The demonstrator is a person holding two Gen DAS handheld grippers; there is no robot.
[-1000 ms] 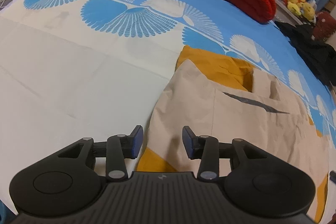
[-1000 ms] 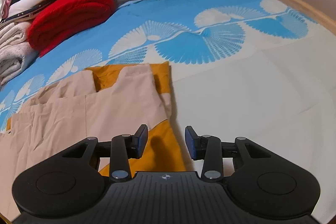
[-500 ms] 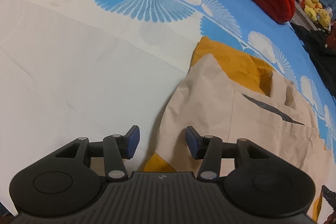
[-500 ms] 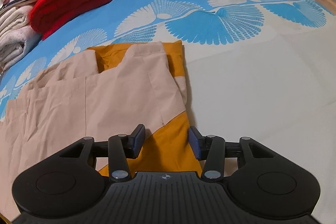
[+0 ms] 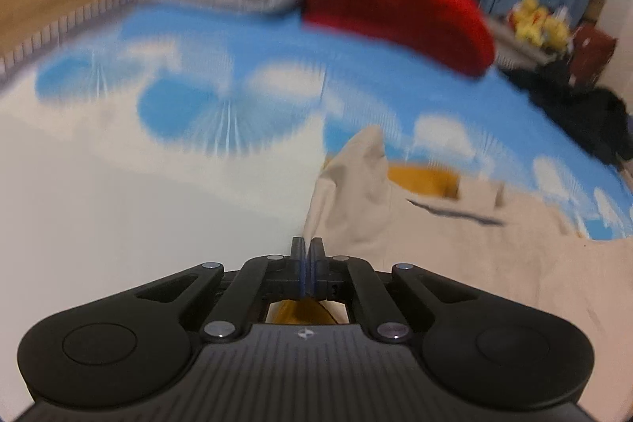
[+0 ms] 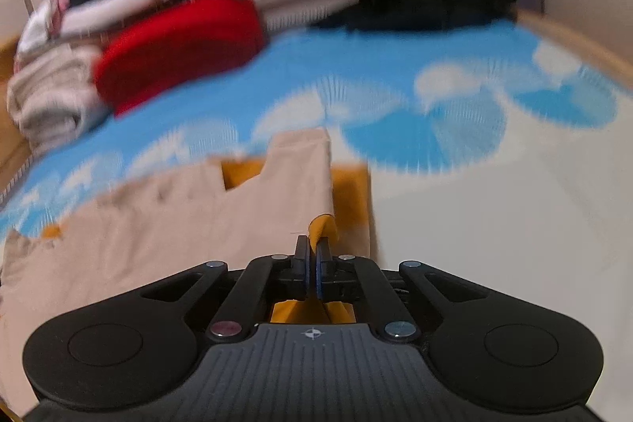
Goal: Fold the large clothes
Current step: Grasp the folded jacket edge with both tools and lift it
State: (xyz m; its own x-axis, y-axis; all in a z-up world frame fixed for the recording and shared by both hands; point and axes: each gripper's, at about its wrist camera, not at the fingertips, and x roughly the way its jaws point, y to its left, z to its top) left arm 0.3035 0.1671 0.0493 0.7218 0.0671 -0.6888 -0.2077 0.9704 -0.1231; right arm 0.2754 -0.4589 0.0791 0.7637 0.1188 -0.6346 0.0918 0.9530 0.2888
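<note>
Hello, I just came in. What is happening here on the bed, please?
A person is folding a large beige and mustard garment spread on a bed with a blue and white sheet. They hold a gripper in each hand. The left gripper and the right gripper each have their jaws closed on the near edge of the garment. Both views are blurred. A red blanket and folded laundry lie at the far end.

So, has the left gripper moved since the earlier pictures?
Yes. The left gripper has shut on the garment and tilted up: the red blanket sits lower in view.
</note>
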